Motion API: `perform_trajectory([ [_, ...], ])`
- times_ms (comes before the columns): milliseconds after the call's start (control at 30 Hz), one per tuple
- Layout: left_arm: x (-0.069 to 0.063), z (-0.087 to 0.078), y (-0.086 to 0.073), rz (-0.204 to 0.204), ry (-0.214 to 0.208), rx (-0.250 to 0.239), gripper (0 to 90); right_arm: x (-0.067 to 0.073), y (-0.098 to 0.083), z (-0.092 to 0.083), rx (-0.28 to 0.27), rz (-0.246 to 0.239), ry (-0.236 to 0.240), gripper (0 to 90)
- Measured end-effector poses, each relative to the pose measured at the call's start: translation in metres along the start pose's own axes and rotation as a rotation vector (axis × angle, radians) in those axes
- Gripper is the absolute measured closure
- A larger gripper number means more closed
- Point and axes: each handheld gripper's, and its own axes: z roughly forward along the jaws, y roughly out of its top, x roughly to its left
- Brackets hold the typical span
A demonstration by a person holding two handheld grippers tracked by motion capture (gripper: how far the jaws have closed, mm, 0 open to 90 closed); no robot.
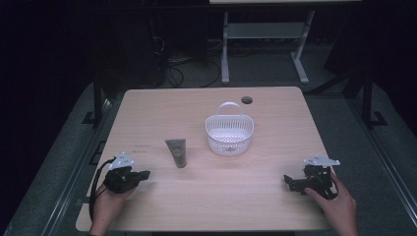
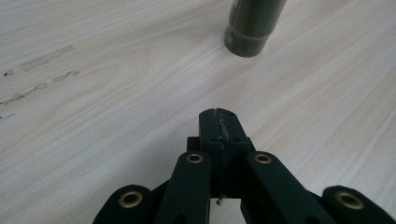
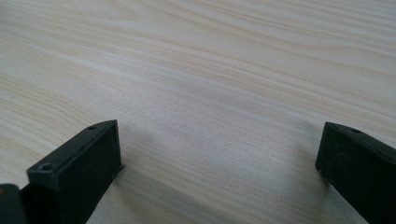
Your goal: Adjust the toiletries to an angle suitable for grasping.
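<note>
Lying near the wooden table's left front, the dark grey plastic tube, cut off in the left gripper view, faces the empty, closed left gripper; right gripper gapes wide.

No text, label, brand, number or sign can be read in any of the pictures. The grey tube on the table bears a small pale mark in the high view, too small and blurred to make out. Faint smudges on the tabletop beside it spell nothing legible.
</note>
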Motion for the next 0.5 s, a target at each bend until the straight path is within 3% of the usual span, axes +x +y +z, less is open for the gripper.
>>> perform_trajectory([
  [233,0.0,-0.005,0.007,-0.01,-0.032,0.006,89.6,0.0,0.0,0.0,0.0,0.001,0.0,0.0],
  [500,-0.002,-0.01,0.018,0.005,-0.056,0.018,89.7,0.0,0.0,0.0,0.0,0.0,0.0,0.0],
])
